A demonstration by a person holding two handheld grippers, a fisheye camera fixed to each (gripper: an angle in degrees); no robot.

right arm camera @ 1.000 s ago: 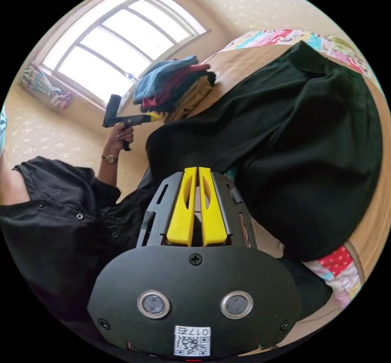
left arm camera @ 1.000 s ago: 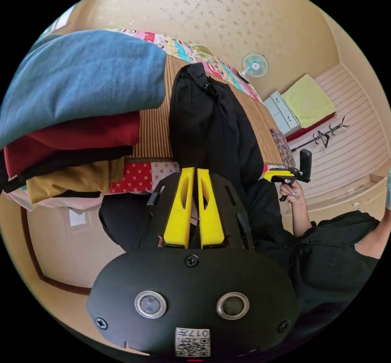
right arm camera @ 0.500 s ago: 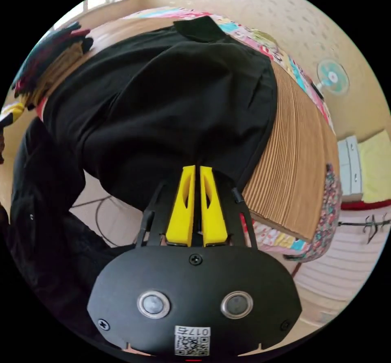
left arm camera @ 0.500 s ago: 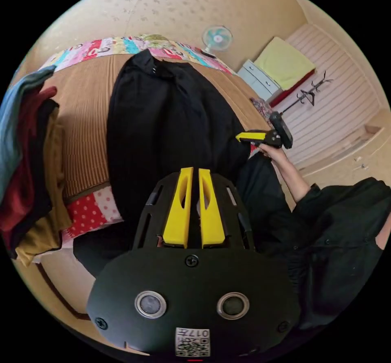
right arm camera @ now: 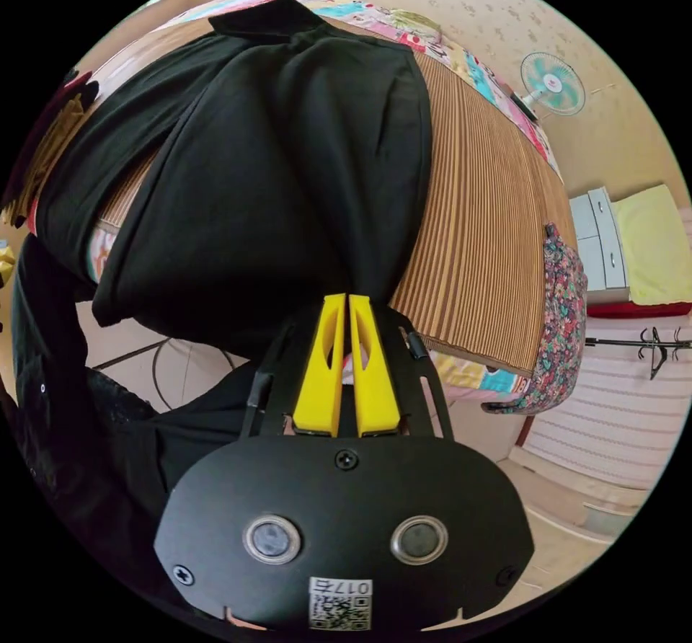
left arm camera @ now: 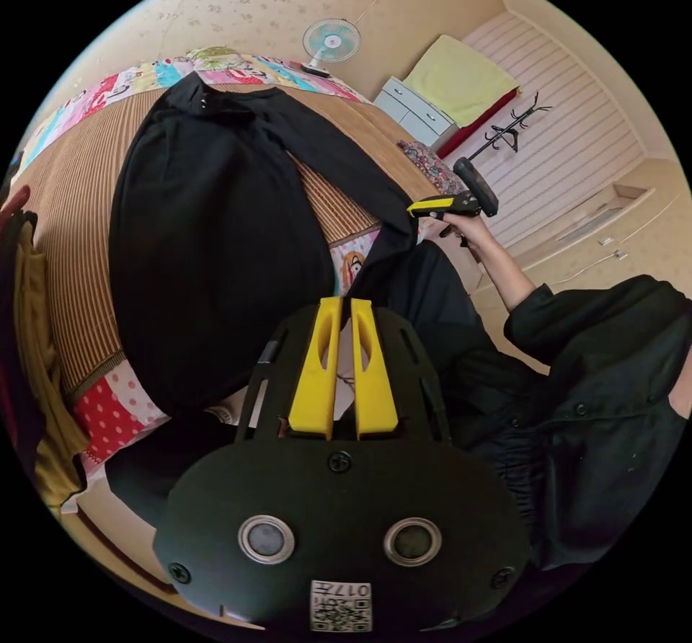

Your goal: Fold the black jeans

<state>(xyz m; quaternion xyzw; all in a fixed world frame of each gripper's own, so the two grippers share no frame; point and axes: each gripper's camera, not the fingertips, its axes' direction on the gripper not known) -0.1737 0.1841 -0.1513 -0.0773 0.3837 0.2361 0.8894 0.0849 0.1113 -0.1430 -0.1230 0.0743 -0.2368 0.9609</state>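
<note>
Black jeans spread on the bed, a leg end pinched in each gripper.

The black jeans lie on the striped mat of the bed, waistband far, legs trailing over the near edge. The left gripper has its jaws together on one leg end; the right gripper looks clamped on the other. Denim is heavy, soft and floppy, so it probably sags between holds; hems and waistband corners likely give the firmest grip. A fan stands beyond.
</note>
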